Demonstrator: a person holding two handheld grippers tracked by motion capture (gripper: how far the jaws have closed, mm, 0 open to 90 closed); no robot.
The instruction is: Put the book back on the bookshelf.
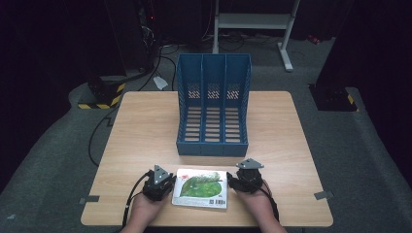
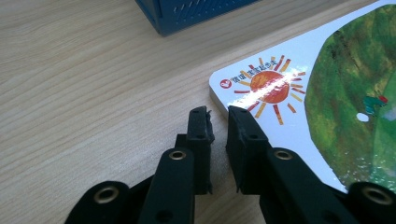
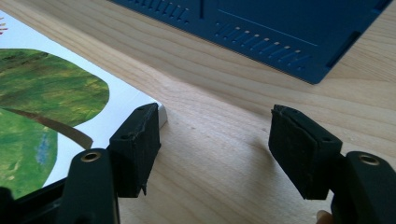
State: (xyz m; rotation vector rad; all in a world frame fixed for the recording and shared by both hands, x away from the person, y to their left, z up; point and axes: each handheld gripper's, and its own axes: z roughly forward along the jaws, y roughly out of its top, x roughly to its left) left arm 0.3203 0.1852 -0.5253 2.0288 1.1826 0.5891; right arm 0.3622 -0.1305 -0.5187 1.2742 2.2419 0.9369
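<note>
A picture book (image 1: 201,187) with a green cover and an orange sun lies flat near the table's front edge. My left gripper (image 1: 167,178) rests at the book's left side. In the left gripper view its jaws (image 2: 218,114) stand almost together with nothing between them, the right one over the book (image 2: 327,93) near the sun corner. My right gripper (image 1: 235,177) sits at the book's right side. Its jaws (image 3: 215,112) stand wide apart over bare wood, and the left jaw overlaps the corner of the book (image 3: 46,93).
A blue file rack (image 1: 212,148) with three compartments stands in the middle of the wooden table (image 1: 141,131), just beyond the book. Its front corner shows in the left gripper view (image 2: 187,14) and the right gripper view (image 3: 280,28). A white metal stand (image 1: 252,22) is on the floor behind.
</note>
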